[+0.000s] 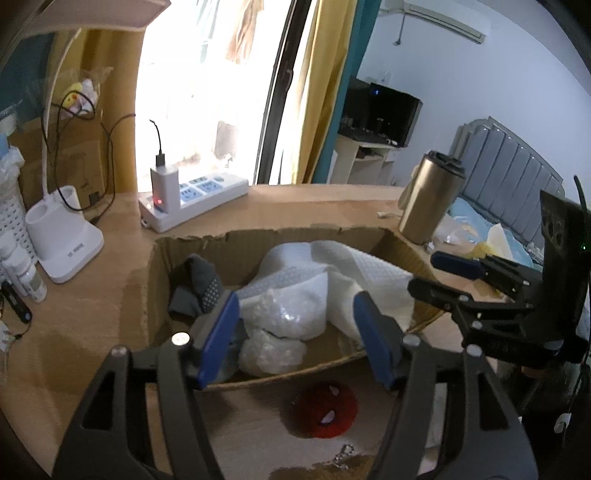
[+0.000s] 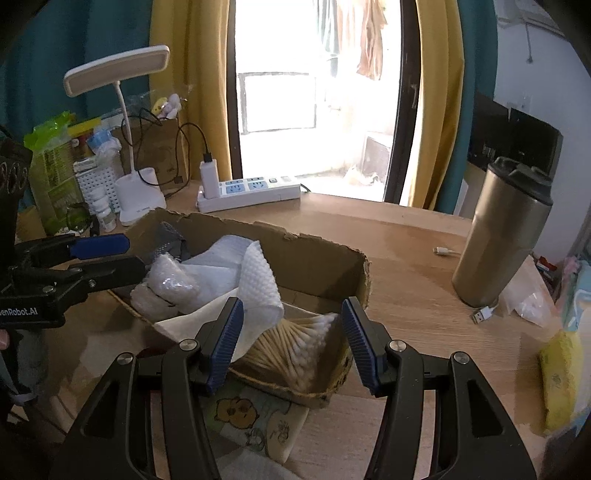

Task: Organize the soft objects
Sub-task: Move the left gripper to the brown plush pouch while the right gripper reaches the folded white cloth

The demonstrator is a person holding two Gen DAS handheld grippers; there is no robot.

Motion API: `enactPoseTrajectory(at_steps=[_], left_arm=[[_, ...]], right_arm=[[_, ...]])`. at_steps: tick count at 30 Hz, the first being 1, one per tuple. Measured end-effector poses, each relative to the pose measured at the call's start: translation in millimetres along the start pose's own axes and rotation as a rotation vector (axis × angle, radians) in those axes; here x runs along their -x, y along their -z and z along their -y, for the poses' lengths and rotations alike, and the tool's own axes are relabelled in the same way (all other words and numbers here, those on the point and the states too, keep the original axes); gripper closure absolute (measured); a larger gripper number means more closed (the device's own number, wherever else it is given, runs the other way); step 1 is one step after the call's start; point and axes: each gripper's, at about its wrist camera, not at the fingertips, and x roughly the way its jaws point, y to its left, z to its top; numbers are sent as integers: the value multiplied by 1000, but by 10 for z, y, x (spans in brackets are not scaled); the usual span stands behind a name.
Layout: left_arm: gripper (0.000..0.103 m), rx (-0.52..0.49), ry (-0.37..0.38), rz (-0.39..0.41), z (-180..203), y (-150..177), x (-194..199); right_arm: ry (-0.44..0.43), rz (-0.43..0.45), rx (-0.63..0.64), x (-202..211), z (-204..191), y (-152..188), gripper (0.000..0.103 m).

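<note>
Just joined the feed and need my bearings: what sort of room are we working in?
Most likely a bedroom, working at a wooden desk by a balcony door. Telling signs: a padded grey headboard with bedding beside the desk, a white desk lamp, and a wall air conditioner.

I count: 1 box [image 1: 192, 242], 1 sock [image 1: 201, 286], 2 bubble-wrap bags [image 1: 291, 312], 1 towel [image 2: 258, 280], 1 swab bundle [image 2: 295, 345], 1 red ball [image 1: 327, 410], 1 tumbler [image 2: 502, 236], 1 lamp [image 2: 118, 70], 1 power strip [image 2: 251, 188], 2 grippers [image 1: 299, 336].

"enRobot.AI" — left gripper [image 2: 103, 254]
</note>
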Motion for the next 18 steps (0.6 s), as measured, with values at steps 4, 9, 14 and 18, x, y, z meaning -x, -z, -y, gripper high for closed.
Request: enactPoseTrajectory(at_steps=[4, 9, 14, 18], left_arm=[[37, -12, 1, 25, 56, 29, 133], [37, -28, -9, 49, 133, 75, 274], [37, -39, -9, 71, 216, 108, 416], [36, -44, -8, 81, 261, 159, 532]], right_arm=[[4, 21, 6, 131, -42, 7, 42], [0, 45, 18, 312, -116, 20, 31], [5, 63, 20, 464, -174, 43, 30], [11, 75, 22, 575, -207, 68, 30]])
